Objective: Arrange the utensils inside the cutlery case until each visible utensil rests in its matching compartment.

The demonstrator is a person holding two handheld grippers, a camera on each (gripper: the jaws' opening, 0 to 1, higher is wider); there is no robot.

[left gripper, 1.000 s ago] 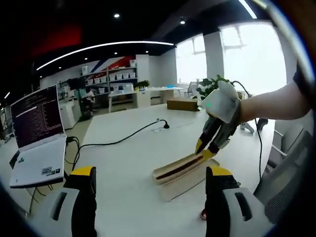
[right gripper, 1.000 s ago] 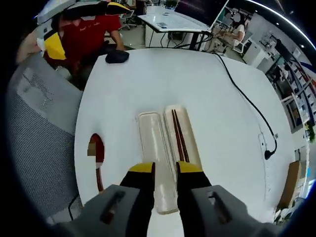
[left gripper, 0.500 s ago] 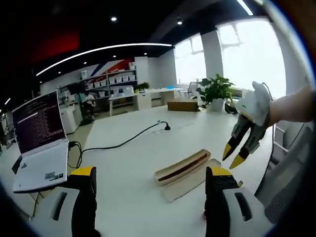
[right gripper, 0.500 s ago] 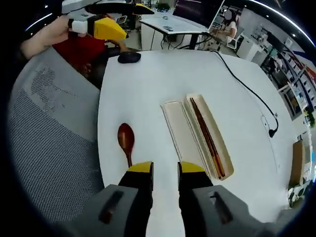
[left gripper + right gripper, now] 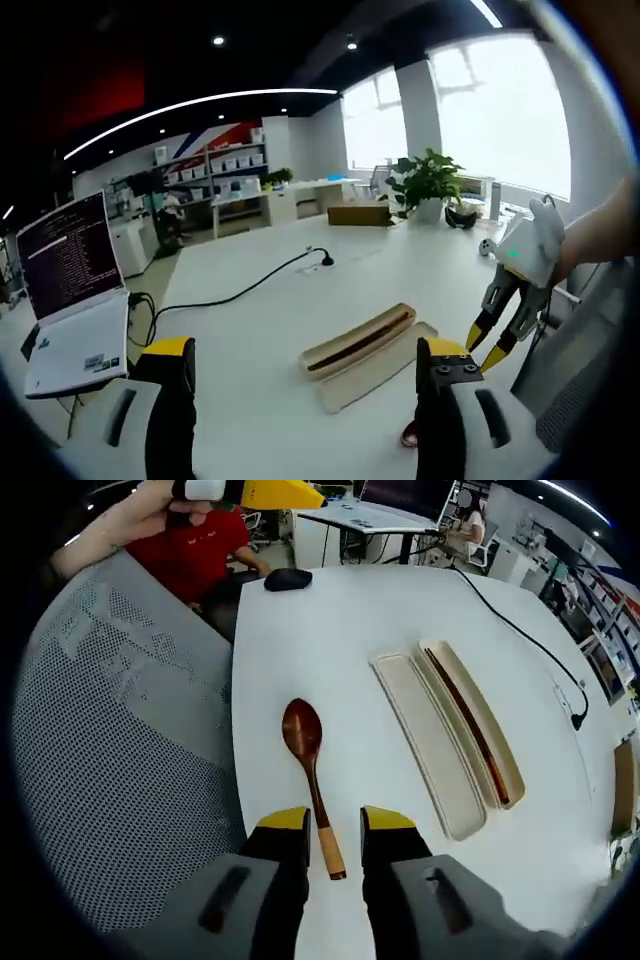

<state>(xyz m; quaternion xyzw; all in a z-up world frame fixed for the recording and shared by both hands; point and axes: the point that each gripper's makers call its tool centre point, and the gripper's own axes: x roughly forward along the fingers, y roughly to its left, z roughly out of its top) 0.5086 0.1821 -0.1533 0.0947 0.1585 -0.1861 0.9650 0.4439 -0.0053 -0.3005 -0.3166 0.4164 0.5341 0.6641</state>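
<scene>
A beige cutlery case [image 5: 478, 723] lies open on the white table [image 5: 340, 630] with dark chopsticks [image 5: 470, 730] in its tray. Its flat lid [image 5: 425, 742] lies right beside it. A brown wooden spoon [image 5: 308, 765] rests near the table's edge, bowl pointing away. My right gripper [image 5: 335, 825] hovers open over the spoon's pale handle end, which shows between the two jaws without touching them. In the left gripper view the case [image 5: 358, 338] and lid [image 5: 378, 372] sit ahead of my left gripper [image 5: 305, 355], which stands wide open and holds nothing. The right gripper [image 5: 482, 350] hangs just right of the case.
A grey mesh chair back [image 5: 120, 760] presses against the table's edge by the spoon. A black mouse [image 5: 288, 578] lies at the far end, near a person in a red shirt [image 5: 205, 555]. A laptop [image 5: 70, 300] and a black cable [image 5: 240, 290] occupy the table beyond the case.
My right gripper has drawn back from the case and lid and now sits over the spoon's handle near the table's edge. The left gripper has hardly moved.
</scene>
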